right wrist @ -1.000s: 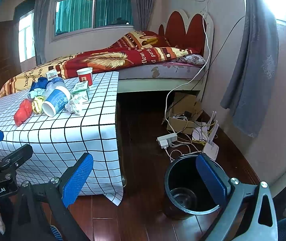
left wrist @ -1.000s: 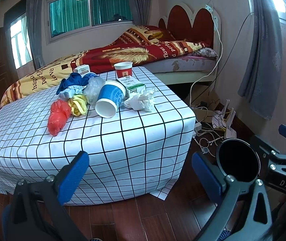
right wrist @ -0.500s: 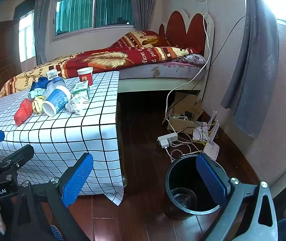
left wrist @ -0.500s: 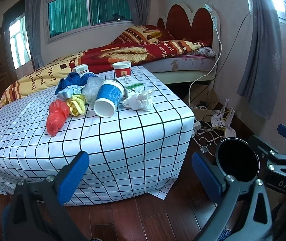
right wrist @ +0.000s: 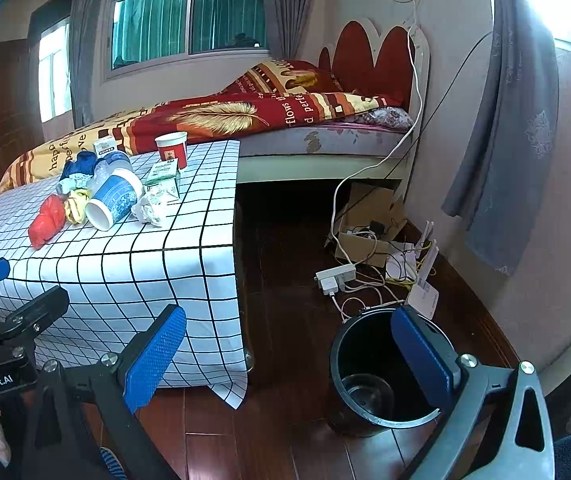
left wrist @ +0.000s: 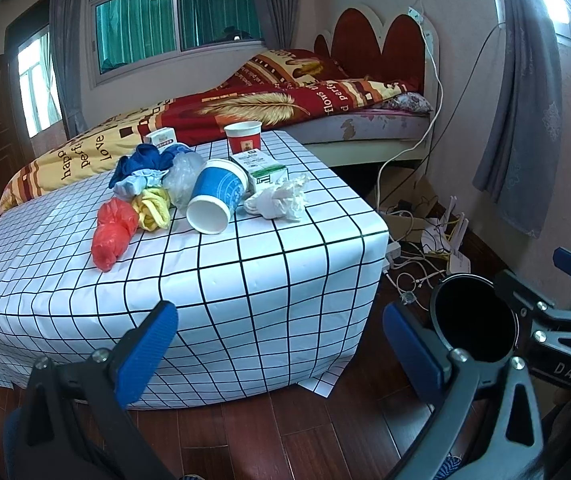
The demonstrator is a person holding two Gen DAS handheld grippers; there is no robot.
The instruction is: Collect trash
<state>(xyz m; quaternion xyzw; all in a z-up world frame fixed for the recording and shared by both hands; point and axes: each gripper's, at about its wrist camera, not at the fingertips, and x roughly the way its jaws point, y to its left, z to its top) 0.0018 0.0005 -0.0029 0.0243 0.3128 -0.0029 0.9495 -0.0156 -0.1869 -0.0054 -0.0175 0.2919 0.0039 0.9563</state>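
Both hand-held grippers, left (left wrist: 277,344) and right (right wrist: 285,354), gape wide and empty at frame bottom; trash pile (left wrist: 205,188) on checkered worktop (left wrist: 245,280), black bin (right wrist: 381,376) lower right.

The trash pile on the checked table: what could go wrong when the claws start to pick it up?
1. The blue paper cup lies on its side against the other trash, so a nudge may roll it off the table.
2. The crumpled tissue is light and near the edge; it could slip from a claw.
3. The black bin stands on the floor beside loose cables, which could snag.
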